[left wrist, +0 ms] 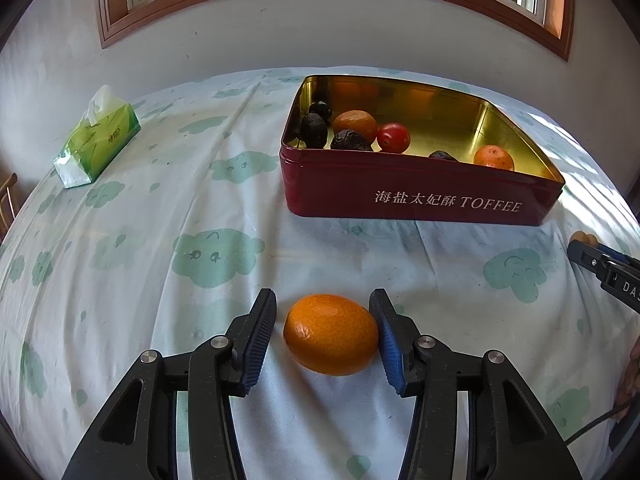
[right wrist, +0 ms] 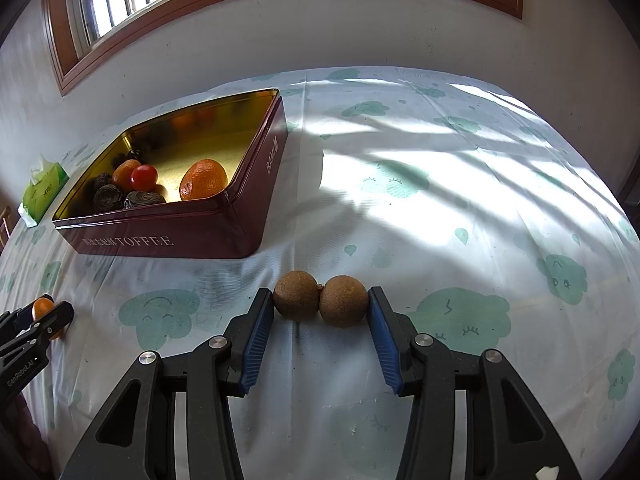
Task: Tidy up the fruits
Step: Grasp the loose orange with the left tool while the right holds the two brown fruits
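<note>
The small orange fruit lies on the cloth-covered counter, well short of the red toffee tin that already holds other fruit. The left gripper has its fingers apart around it — the right pad touches the skin, the left stands clear. It looks light, smooth and a little soft, so a gentle squeeze across its widest middle should do; it may roll.

The right gripper is clamped on two brown round fruits side by side — light, rough-shelled, prone to buckling apart at their joint.
</note>
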Available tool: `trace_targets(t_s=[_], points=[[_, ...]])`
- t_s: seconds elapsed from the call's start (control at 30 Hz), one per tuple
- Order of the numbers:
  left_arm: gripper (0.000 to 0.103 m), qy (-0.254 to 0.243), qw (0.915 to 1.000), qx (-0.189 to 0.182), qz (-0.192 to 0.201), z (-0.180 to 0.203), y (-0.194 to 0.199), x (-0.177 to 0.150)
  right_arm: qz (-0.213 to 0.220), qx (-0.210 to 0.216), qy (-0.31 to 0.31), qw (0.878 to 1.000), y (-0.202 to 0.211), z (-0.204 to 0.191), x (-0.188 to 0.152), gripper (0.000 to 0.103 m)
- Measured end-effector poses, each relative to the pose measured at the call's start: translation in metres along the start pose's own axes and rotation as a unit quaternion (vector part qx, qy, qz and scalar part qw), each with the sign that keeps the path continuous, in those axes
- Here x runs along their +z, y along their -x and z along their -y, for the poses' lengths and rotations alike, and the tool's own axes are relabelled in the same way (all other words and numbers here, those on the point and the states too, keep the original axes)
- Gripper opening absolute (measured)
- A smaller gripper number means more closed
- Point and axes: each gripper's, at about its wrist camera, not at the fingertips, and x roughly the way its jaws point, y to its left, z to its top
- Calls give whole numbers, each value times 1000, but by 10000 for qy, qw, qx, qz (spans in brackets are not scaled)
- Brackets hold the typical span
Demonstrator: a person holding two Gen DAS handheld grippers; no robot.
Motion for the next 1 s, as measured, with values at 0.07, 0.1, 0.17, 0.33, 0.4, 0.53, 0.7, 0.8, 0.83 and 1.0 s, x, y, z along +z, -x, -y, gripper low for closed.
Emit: trace_targets(t_s=[0.07,0.1,0.17,0.33,0.4,0.53,0.7,0.8,0.83,1.0], points=[[52,15,10000,5,-5,0,0,0,0,2,-2,10000,0,0,0,46],[52,25,10000,6,-8,-1,0,0,0,3,-2,10000,0,0,0,46],[53,34,10000,14,-10,-1,0,0,0,0,0,10000,0,0,0,46],[54,44,10000,12,-12,-2,0,0,-3,11,6,10000,0,0,0,47],[54,43,10000,12,-13,-2,0,0,-4,8,8,10000,0,0,0,47],[54,44,10000,12,-13,-2,0,0,-3,10,6,10000,0,0,0,47],[54,44,10000,11,-13,-3,0,0,1,14,-3,10000,0,0,0,46],[54,45,10000,10,-13,-2,0,0,2,15,-3,10000,0,0,0,46],[54,44,10000,12,-13,-2,0,0,2,16,-6,10000,0,0,0,46],[54,44,10000,12,-13,-2,0,1,4,21,-12,10000,0,0,0,46]])
